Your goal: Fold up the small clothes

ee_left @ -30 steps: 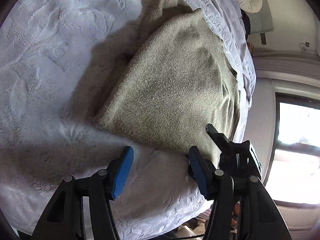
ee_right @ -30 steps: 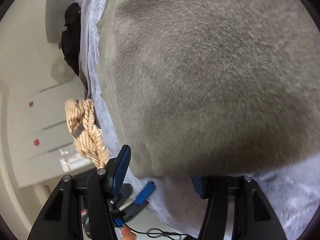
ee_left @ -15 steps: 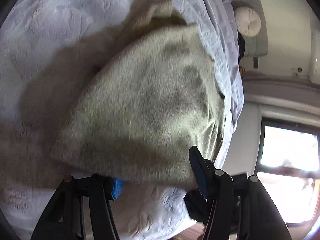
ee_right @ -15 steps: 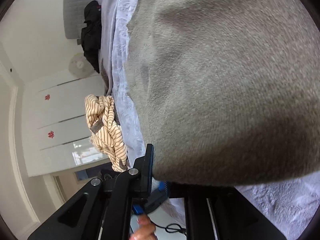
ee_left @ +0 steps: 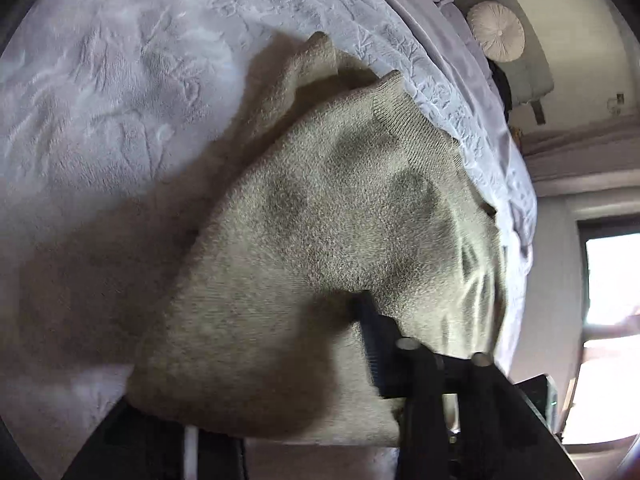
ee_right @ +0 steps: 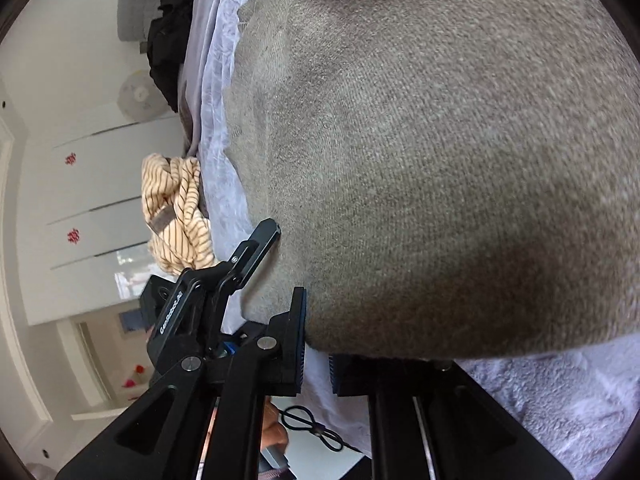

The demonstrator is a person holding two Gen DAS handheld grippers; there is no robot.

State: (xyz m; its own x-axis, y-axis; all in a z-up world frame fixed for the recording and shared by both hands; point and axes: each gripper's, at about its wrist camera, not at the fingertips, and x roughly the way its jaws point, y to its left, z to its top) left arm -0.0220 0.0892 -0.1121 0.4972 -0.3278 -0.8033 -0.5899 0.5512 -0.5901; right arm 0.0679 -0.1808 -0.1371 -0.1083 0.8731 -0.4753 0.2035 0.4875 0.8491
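White textured bedspread (ee_left: 120, 92) across the bed, round cream cushion (ee_left: 496, 31) against the far wall, bright window (ee_left: 612, 320) at the right — and, off the bed's edge, striped cloth (ee_right: 176, 208), black bag (ee_right: 168, 32), cable (ee_right: 312, 428) on the floor.

room only beyond the knit

ahead of the left jaws the grey-green knit garment (ee_left: 328, 240) filled the near ground; open white bedspread (ee_left: 120, 100) lay beyond it to the upper left. a round cushion (ee_left: 496, 32) stood far off past the bed edge. ahead of the right jaws the same garment blocked nearly everything; to their left a striped cloth (ee_right: 176, 212) and a dark bundle (ee_right: 168, 36) lined the bed edge.
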